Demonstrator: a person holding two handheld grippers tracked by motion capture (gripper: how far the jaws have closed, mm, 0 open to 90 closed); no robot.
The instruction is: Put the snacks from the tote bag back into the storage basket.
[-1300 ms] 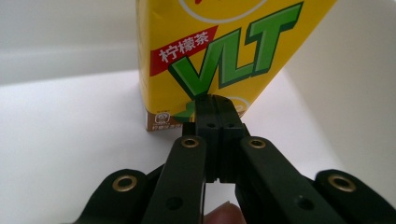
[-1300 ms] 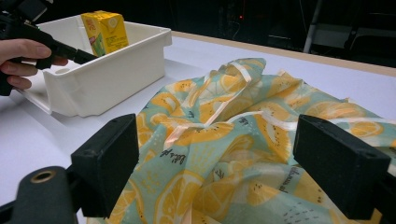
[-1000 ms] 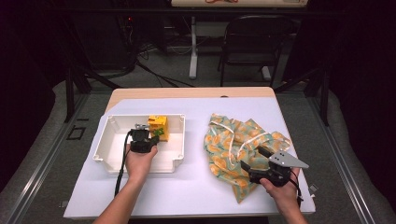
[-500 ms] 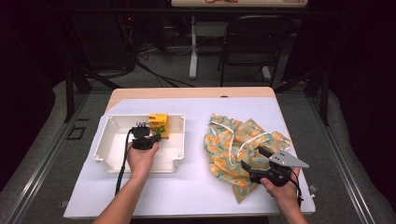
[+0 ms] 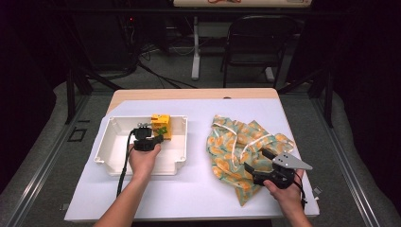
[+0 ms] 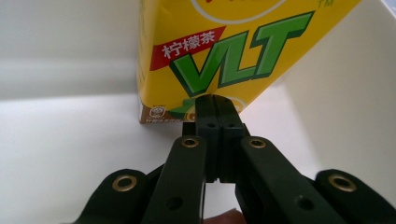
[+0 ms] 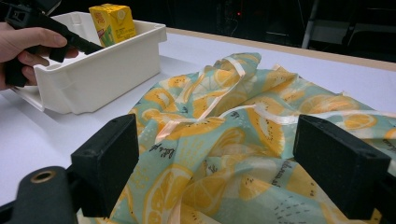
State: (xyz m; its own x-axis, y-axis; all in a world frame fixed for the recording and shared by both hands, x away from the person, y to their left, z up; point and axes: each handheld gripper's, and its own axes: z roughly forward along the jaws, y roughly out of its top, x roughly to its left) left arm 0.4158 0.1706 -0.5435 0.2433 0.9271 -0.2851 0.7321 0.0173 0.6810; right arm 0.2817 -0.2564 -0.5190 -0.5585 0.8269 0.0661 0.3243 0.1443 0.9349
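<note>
Table (image 5: 198,198) w/ white bin (image 5: 109,150) & cloth bag (image 5: 236,146).

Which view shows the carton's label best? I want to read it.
The left gripper view: the drink carton is close and its print legible. The high view shows it small in the white bin; the right gripper view shows it distant.

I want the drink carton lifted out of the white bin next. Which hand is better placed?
Left. The left gripper sits shut inside the white bin, tips at the carton. The right gripper hangs open over the lemon-print cloth, across the table.
</note>
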